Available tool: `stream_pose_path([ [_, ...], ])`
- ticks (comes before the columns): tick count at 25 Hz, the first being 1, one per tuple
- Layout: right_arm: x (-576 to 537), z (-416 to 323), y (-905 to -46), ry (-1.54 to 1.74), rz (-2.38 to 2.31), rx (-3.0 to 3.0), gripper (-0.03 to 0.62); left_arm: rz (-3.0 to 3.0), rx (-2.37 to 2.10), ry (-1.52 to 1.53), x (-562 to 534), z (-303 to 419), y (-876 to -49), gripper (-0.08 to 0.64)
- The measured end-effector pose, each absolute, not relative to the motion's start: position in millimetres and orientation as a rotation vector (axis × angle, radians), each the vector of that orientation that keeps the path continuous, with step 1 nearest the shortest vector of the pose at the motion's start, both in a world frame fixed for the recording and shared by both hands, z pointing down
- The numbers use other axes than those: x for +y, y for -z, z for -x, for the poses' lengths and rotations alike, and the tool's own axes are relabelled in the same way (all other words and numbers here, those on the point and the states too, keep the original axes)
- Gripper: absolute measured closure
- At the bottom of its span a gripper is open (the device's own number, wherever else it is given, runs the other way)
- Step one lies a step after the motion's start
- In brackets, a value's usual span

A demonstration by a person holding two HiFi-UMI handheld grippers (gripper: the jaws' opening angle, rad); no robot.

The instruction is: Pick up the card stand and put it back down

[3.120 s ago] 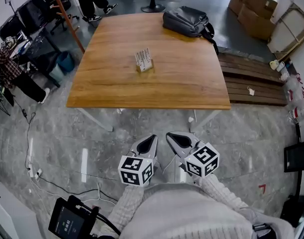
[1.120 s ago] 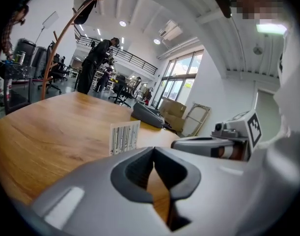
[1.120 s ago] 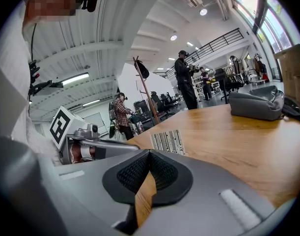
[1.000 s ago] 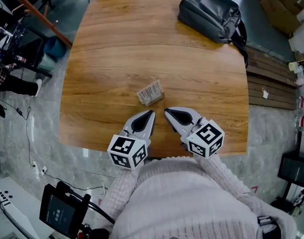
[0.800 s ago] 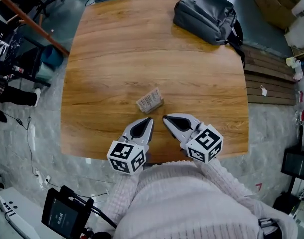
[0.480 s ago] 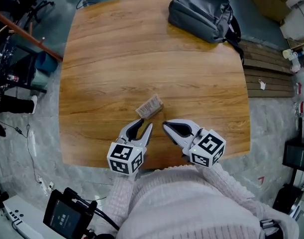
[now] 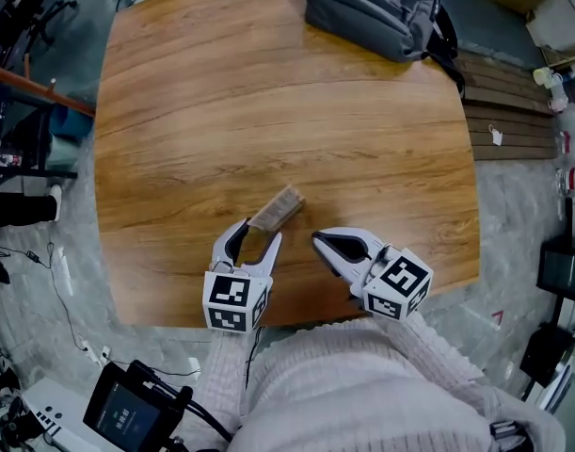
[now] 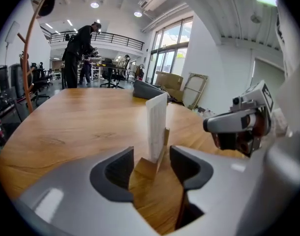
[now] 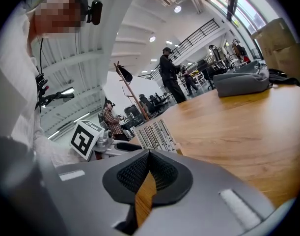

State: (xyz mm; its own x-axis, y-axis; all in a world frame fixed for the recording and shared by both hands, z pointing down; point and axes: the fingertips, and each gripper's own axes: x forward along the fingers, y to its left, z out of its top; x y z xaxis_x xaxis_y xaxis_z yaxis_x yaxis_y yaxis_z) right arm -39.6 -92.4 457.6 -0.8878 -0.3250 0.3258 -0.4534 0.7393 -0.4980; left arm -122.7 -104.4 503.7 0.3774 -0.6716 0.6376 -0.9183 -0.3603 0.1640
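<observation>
The card stand (image 7: 276, 208), a white printed card upright in a small wooden base, rests on the wooden table (image 7: 221, 102) near its front edge. My left gripper (image 7: 255, 237) is right behind it with its jaws opening. In the left gripper view the card stand (image 8: 156, 123) rises at the mouth of the left gripper (image 8: 152, 156), its base between the tips, and the pads do not press on it. My right gripper (image 7: 327, 244) hovers to the right of the stand, shut and empty. The right gripper view shows the card stand (image 9: 157, 134) beyond the right gripper (image 9: 150, 162).
A grey backpack (image 7: 374, 9) lies at the table's far right corner. Wooden slats (image 7: 508, 111) sit on the floor to the right. Chairs and cables (image 7: 14, 139) crowd the left side. A person (image 8: 80, 50) stands far behind the table.
I have come up to the table from the floor. The left gripper's jaws have spread and moved up to the card stand. The right gripper stays shut beside it.
</observation>
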Motion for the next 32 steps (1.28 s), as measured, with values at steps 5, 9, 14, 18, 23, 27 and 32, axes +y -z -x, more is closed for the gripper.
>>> stream_pose_path([
  [5, -85.6, 32.9, -472.9, -0.899, -0.628, -2.68, 0.597, -2.148, -1.336, -0.69, -117.1, 116.0, -519.7, 0.324],
  [9, -79.8, 30.9, -482.0, -0.948, -0.64, -2.665, 0.597, -2.172, -1.282, -0.71, -126.4, 106.8, -530.7, 0.292],
  [14, -73.3, 29.8, -487.1, -0.969, -0.649, -2.646, 0.596, -2.227, -1.222, -0.839, -128.6, 97.4, -541.3, 0.273],
  [18, -68.9, 23.8, -491.0, -0.967, -0.677, -2.635, 0.597, -2.283, -1.196, -0.986, -128.2, 89.1, -549.9, 0.273],
  [23, -69.3, 22.6, -489.4, -0.969, -0.695, -2.64, 0.597, -2.267, -1.195, -1.016, -132.2, 89.7, -558.8, 0.273],
  [27, -65.8, 16.7, -491.4, -0.962, -0.72, -2.628, 0.597, -2.243, -1.204, -0.969, -134.7, 89.9, -560.5, 0.296],
  [32, -57.5, 8.6, -489.4, -0.959, -0.732, -2.621, 0.596, -2.262, -1.225, -0.977, -128.9, 84.7, -555.0, 0.305],
])
